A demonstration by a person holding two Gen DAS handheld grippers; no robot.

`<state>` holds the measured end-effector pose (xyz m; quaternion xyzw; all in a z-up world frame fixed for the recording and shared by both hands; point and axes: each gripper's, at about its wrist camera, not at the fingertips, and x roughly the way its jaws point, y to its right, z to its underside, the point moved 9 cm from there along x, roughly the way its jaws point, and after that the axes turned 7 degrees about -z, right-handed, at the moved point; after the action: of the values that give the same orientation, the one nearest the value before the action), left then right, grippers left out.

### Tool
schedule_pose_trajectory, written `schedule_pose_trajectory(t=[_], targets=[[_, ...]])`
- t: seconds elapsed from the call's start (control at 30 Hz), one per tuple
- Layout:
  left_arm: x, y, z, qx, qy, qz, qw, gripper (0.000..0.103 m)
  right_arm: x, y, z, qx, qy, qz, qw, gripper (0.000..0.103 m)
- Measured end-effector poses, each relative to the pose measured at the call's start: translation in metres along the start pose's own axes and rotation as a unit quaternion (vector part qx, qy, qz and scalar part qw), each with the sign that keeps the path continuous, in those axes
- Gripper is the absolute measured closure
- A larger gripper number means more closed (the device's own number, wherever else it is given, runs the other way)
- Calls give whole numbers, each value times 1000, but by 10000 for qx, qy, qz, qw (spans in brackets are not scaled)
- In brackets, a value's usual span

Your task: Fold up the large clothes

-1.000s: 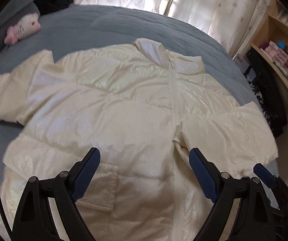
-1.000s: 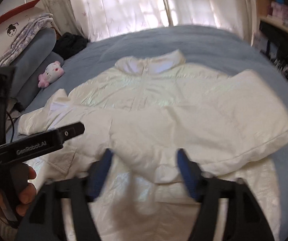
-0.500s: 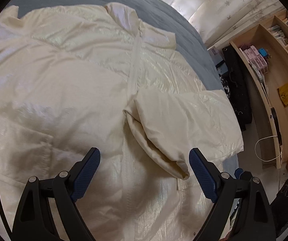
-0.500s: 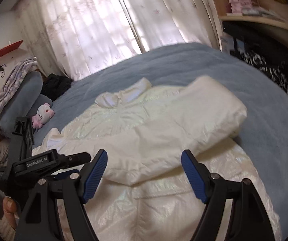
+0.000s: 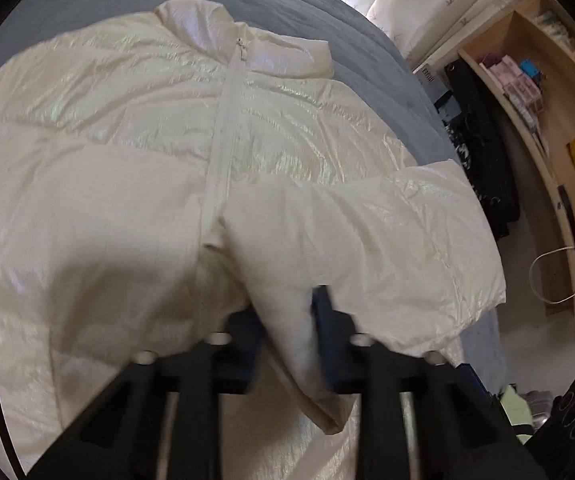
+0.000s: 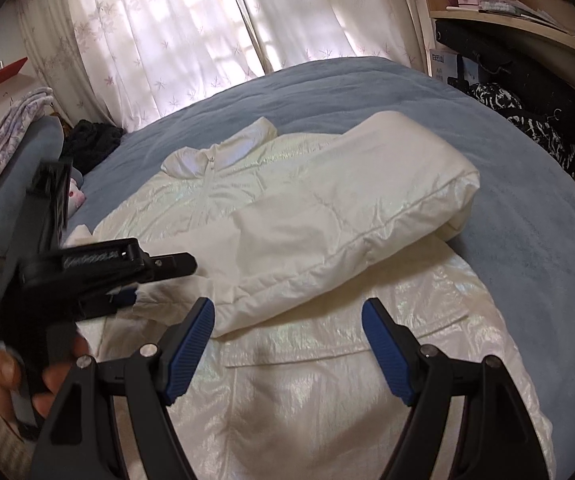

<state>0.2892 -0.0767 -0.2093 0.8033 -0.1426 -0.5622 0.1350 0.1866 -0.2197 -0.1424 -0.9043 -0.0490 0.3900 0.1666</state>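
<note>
A cream shiny puffer jacket lies front up on the blue bed, collar far, zipper down the middle. Its right sleeve is folded across the chest. My left gripper is shut on the cuff end of that sleeve, fabric bulging between the blue pads. In the right wrist view the jacket and the folded sleeve lie ahead. My right gripper is open and empty above the jacket's lower front. The left gripper shows at the left, held by a hand.
The blue bedspread surrounds the jacket. A plush toy and dark clothing lie by the grey headboard cushion at far left. Wooden shelves and hanging dark clothes stand beyond the bed's right edge. Curtains hang behind.
My left gripper moved onto the folded sleeve's cuff and closed on it. My right gripper stayed open and drew back slightly.
</note>
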Motion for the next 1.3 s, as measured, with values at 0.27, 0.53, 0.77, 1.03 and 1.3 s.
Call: schedule_pose_trajectory(t=[0.27,0.53,0.77,1.03,1.3], targets=[[-94,24,-73,1018,1667,-488,9795,93,8,-6,14,-258,-201,-84,9994,27],[-70,-64,-101,739,1515,-1490,9744,89,-8,-14,-10,-748,-26,91,9972,27],[-11,-124,-79,6,811,-1393,9869,65,21,13,-25,-366,-819,-282,9956,27],[-27,-125,-100,-102,1269,-1125,9855,42,25,64,-82,-124,-621,281,9976,27],[6,-126,-109,-360,685,-879,9931,42,82,119,-142,267,-797,616,9946,27]])
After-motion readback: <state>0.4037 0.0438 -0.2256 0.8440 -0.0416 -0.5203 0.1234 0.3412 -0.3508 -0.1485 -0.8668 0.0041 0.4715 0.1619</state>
